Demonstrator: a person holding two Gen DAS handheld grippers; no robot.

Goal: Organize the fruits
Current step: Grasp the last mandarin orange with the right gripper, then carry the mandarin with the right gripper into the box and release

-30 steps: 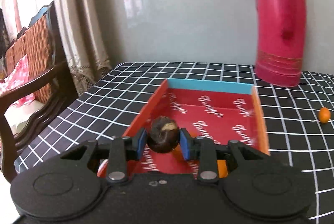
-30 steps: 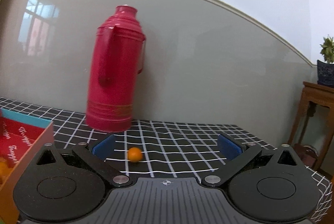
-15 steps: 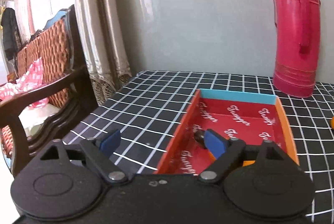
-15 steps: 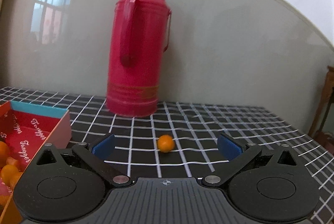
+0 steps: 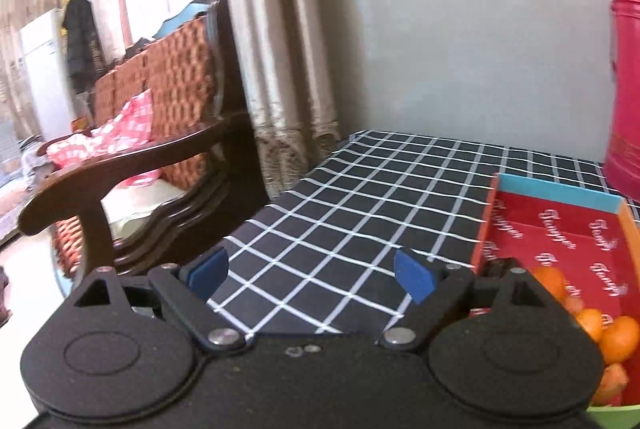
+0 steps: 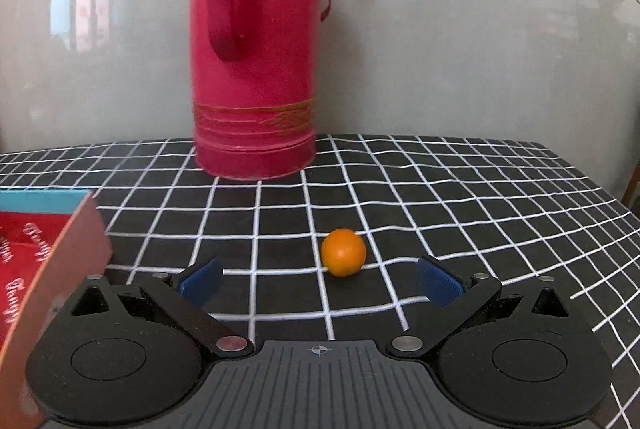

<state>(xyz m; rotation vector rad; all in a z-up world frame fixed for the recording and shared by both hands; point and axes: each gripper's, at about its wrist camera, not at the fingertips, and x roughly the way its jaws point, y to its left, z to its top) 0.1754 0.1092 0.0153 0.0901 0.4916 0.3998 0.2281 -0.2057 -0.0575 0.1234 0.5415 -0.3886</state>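
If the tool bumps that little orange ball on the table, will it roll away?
Probably. The small orange fruit looks round and sits loose on the flat checked tablecloth, with nothing beside it to stop it. It seems small and likely light, so a nudge from the open right tool could send it rolling.

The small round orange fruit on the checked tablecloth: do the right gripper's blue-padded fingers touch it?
Apart. In the right wrist view the small round orange fruit lies beyond the open right gripper, with checked tablecloth visible between it and each finger.

Glossy red flask (image 6: 256, 69), checked cloth (image 6: 440, 197), matt cardboard box (image 5: 560, 229)
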